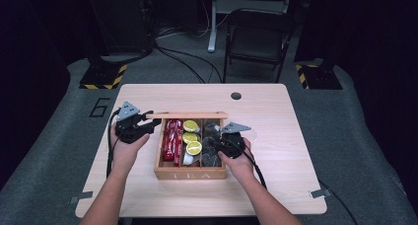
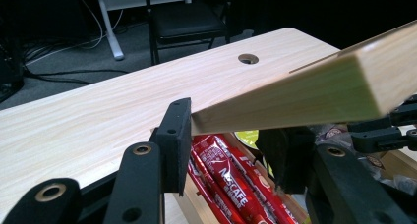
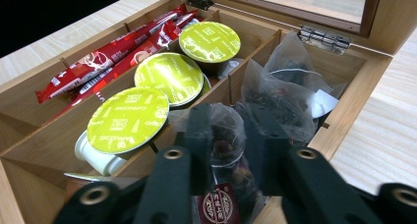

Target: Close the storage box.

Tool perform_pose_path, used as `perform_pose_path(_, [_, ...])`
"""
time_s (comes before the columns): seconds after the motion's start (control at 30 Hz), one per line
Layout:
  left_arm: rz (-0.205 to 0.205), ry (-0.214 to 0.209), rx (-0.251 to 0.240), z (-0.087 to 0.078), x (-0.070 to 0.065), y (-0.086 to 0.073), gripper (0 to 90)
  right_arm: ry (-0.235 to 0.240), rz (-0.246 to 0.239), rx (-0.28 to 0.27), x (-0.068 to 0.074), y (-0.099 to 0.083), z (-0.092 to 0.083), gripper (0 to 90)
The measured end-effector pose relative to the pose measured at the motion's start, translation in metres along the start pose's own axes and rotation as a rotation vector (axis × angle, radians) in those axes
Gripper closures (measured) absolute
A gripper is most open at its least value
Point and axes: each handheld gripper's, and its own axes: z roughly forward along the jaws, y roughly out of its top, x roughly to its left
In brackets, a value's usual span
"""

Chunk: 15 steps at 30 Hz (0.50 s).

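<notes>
My right gripper [image 3: 226, 135] pinches a tea bag [image 3: 223, 140] in the tea box [image 1: 190, 174].
My left gripper [image 2: 231, 140] clamps the lid [image 2: 295, 94], whose long edge runs across the table [image 1: 276, 116].

"TEA" on box front [image 1: 190, 175], near right gripper [image 1: 228, 142]; "NESCAFE" on red sticks [image 2: 231, 181] by left jaws; "6" on floor [image 1: 100, 107]
</notes>
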Motion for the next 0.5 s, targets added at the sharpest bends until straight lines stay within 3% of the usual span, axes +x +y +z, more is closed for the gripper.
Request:
perform_pose_path(0.27, [0.000,-0.001,-0.002,0.000,0.000,0.000,56.8,0.007,-0.045,-0.005,0.005,0.001,-0.002,88.6])
perform_pose_path(0.5, [0.000,0.001,-0.003,0.000,0.000,0.000,56.8,-0.004,-0.073,-0.037,0.008,0.005,-0.010,89.9])
